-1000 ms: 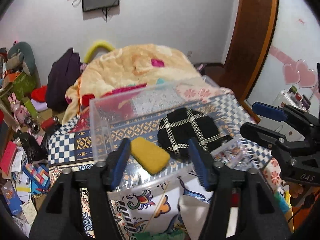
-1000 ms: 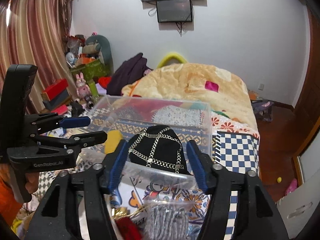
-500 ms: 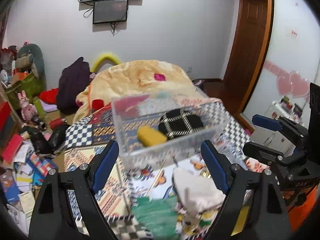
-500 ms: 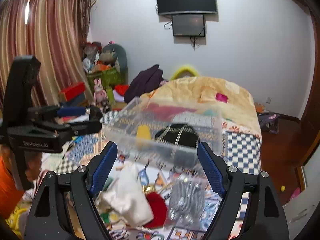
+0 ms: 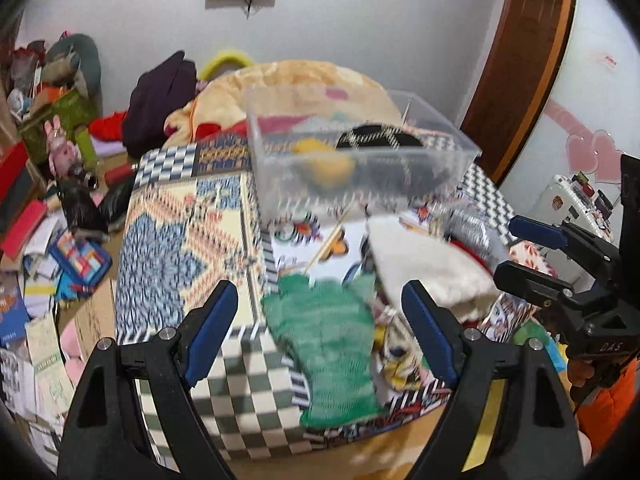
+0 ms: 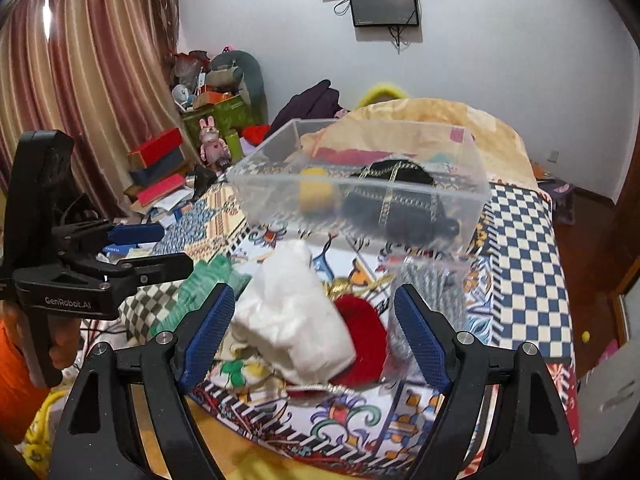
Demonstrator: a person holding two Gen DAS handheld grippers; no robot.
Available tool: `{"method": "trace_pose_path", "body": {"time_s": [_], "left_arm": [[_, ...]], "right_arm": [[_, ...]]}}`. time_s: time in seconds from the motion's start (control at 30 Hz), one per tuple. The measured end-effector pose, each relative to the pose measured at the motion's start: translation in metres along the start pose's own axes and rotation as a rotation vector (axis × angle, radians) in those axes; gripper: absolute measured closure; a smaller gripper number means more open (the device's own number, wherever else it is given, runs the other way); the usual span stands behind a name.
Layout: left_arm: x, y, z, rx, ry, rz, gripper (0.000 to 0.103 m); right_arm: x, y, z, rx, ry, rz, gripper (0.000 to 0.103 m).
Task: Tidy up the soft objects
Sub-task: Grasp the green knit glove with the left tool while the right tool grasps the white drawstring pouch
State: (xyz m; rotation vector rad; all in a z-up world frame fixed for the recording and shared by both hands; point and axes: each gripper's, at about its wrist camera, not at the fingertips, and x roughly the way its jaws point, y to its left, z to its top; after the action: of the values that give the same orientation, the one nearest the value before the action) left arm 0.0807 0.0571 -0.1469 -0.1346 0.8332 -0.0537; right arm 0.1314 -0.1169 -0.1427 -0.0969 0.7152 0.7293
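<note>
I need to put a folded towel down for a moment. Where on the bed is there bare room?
Free: the patterned cover left of the clear bin and green glove, and the blue checkered strip right of the bin. Crowded: in front of the bin, around the white cloth and red item.

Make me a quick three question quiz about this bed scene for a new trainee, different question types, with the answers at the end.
1. True or false: the yellow sponge lies inside the clear bin.
2. Which soft item sits between the left gripper fingers in the left wrist view? A) green knit glove B) purple cushion C) blue towel
3. Fill in: in the right wrist view, the white cloth lies partly over a ___ coloured fuzzy item, in front of the right gripper.

Key: 1 true; 2 A; 3 red.
</note>
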Motion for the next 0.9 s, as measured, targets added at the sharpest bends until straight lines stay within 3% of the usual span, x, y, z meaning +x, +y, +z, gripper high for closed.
{"method": "trace_pose_path", "body": {"time_s": [0.23, 0.43, 0.5, 0.67, 0.9], "left_arm": [[0.012, -0.001, -0.026, -0.003, 0.067, -0.006, 0.019], [0.022, -0.003, -0.036, 0.005, 0.087, -0.001, 0.02], [0.024, -0.002, -0.036, -0.002, 0.085, -0.009, 0.03], [0.032, -0.002, -0.039, -0.009, 0.108, -0.047, 0.053], [0.028, -0.002, -0.041, -0.003, 0.08, -0.049, 0.08]], "right_arm": [[0.015, 0.008, -0.015, -0.039, 0.061, 0.021, 0.032], [0.026, 0.007, -0.017, -0.034, 0.096, 0.032, 0.055], [0.026, 0.006, -0.016, -0.027, 0.099, 0.034, 0.065], [0.023, 0.006, -0.016, -0.017, 0.088, 0.05, 0.078], [0.01, 0.007, -0.011, -0.017, 0.047, 0.053, 0.085]]}}
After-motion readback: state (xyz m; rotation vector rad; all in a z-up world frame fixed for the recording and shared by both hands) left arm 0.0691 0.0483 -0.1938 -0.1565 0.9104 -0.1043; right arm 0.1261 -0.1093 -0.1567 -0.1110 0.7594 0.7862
